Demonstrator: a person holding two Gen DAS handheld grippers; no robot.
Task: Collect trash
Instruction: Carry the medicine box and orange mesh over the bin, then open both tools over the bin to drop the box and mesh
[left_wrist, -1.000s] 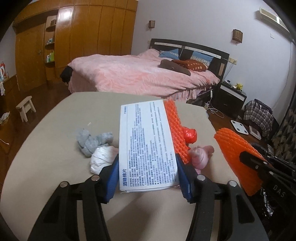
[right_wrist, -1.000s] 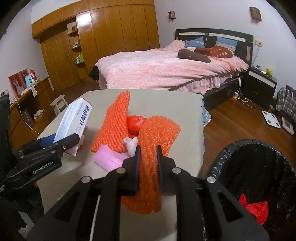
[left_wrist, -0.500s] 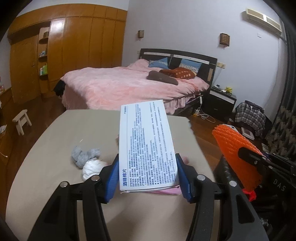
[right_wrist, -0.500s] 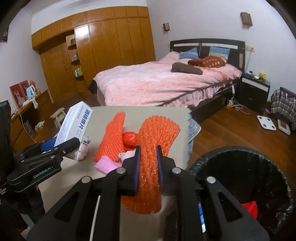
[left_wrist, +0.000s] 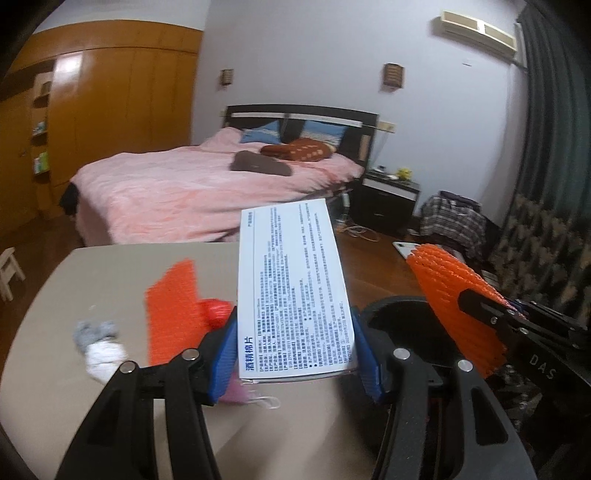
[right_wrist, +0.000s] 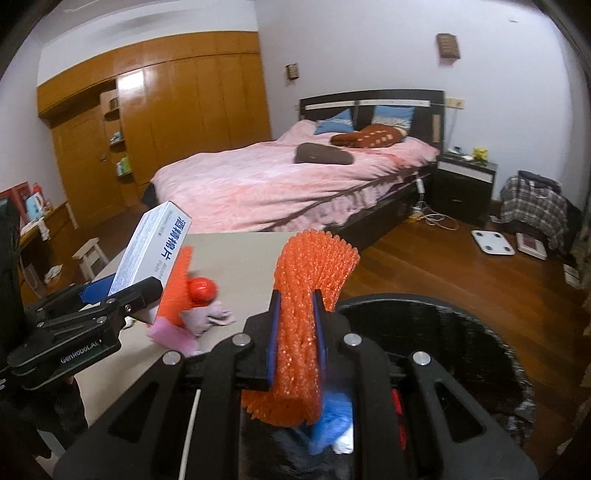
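Observation:
My left gripper (left_wrist: 293, 349) is shut on a white carton (left_wrist: 291, 291) printed with blue text, held above the table's right end; the same carton (right_wrist: 151, 251) shows in the right wrist view. My right gripper (right_wrist: 297, 325) is shut on an orange foam net (right_wrist: 306, 310), raised over the rim of a black bin (right_wrist: 461, 354). In the left wrist view that orange net (left_wrist: 454, 302) hangs at the right, above the bin (left_wrist: 399, 317). On the beige table (left_wrist: 110, 273) lie a second orange net (left_wrist: 171, 314), a red wrapper (left_wrist: 218, 312), pink scraps (right_wrist: 210, 317) and grey and white tissue wads (left_wrist: 98, 343).
Blue and red litter (right_wrist: 332, 424) lies inside the bin. A bed with a pink cover (right_wrist: 277, 181) stands beyond the table, with a dark nightstand (right_wrist: 465, 181) and a white scale (right_wrist: 493, 242) on the wooden floor. A small stool (right_wrist: 88, 258) is at the left.
Both grippers rose and swung right with their loads, from over the table toward the bin. The bin now fills the lower right of both views and the table litter has slid left.

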